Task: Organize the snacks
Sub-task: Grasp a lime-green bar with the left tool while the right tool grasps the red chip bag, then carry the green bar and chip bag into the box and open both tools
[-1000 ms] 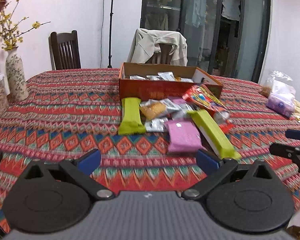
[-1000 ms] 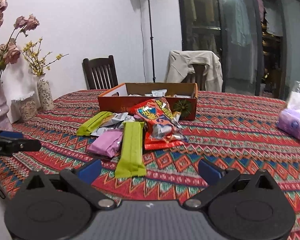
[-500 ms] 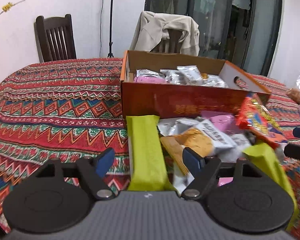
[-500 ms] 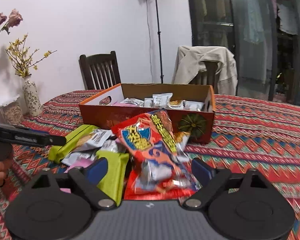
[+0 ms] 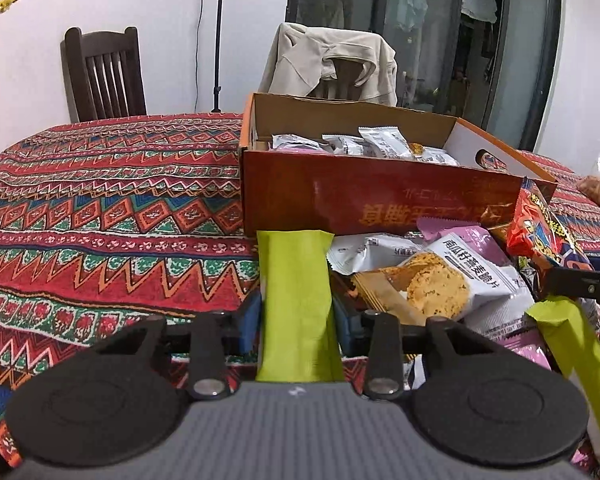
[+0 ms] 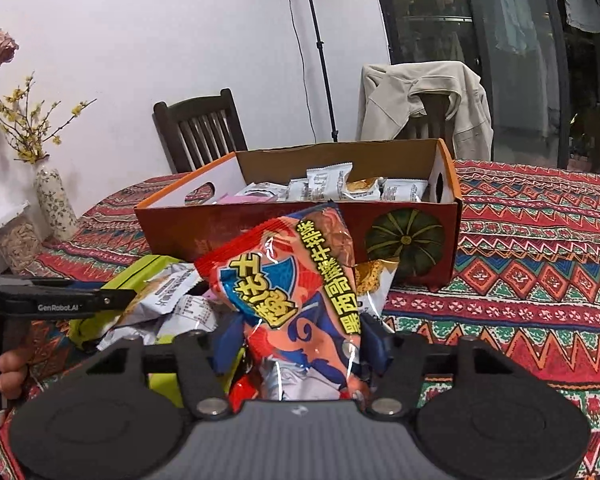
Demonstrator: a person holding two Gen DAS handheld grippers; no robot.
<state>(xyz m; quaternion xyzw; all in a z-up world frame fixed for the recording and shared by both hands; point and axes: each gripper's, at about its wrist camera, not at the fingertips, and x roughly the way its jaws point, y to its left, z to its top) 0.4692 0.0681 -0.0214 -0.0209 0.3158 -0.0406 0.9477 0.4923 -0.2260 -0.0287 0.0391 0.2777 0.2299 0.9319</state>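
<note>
**Left wrist view and right wrist view: 2 packets gripped at once**

Left wrist view: the left hand-held gripper (image 5: 298, 322) has just been closing, and its blue pads now press the flanks of the green packet (image 5: 296, 280), which runs from 6 o'clock up toward 12 o'clock, its far end touching the orange box (image 5: 340, 200). Lying lengthwise along the fingers, the narrow packet suits a sideways pinch. At 3 o'clock of it lies a heap of loose snacks, topped by a white cracker packet (image 5: 456, 276). The box at 12 o'clock already holds several white packets, so it looks like the place where snacks are collected. The patterned desk (image 5: 100, 220) spreads to 9 o'clock.

Right wrist view: the right hand-held gripper (image 6: 300, 344) has likewise just been closing; it clenches the lower part of the red snack bag (image 6: 288, 280), whose top leans toward the box (image 6: 444, 224) at 12 o'clock. The puffy bag fills the jaws, so they stop fairly wide. At 9 o'clock the other gripper's arm reaches in, with fingers of a hand (image 6: 10, 376) behind it.
</note>
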